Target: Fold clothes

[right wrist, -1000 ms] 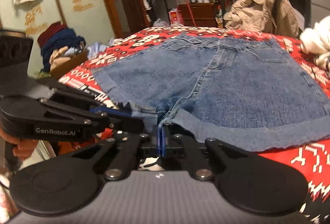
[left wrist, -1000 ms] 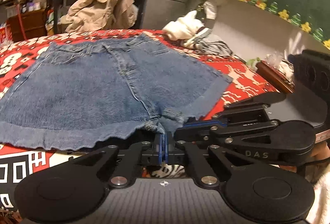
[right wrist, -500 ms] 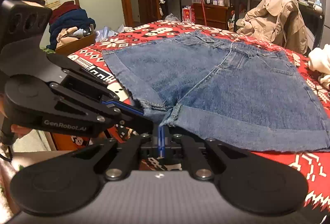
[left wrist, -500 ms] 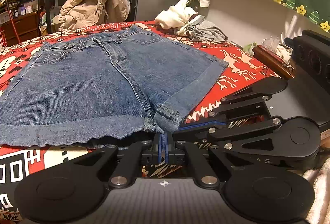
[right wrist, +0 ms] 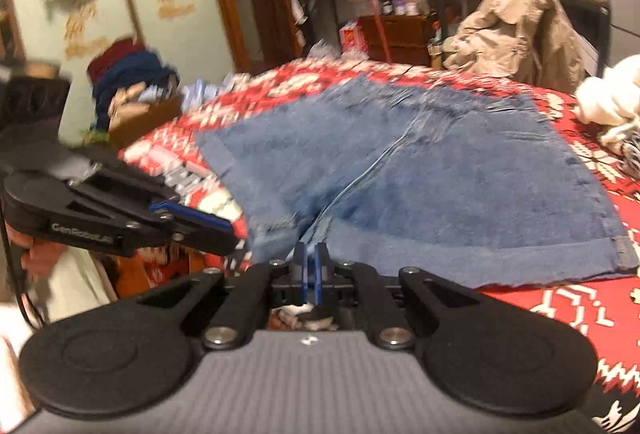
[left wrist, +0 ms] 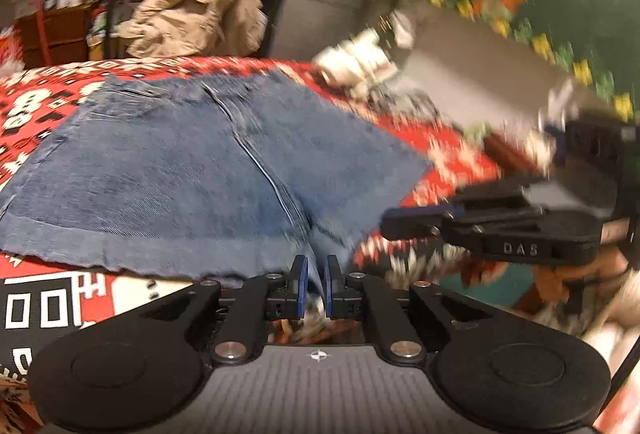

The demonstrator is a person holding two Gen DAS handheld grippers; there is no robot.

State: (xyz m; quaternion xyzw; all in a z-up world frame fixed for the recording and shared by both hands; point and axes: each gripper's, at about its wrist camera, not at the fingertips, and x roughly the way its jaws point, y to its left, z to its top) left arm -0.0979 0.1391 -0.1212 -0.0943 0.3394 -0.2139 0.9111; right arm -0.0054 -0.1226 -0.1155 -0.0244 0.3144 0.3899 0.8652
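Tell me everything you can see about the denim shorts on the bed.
The denim shorts are mid-blue, faded denim with turned-up cuffs, frayed hems, a centre seam and waistband pockets. They lie spread flat on a red-and-white patterned cover, waistband away from the cameras, leg hems toward them. The left gripper is slightly parted around the crotch fabric; the right gripper sits at the same spot, nearly shut. Both views are motion-blurred.

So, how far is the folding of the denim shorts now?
Done: the denim shorts lie spread flat on the red patterned cover. In hand: both tongs, left and right, are slightly parted around the hem at the crotch; the frames are too blurred to show a real grip. Left: every fold, since no part is turned over yet.
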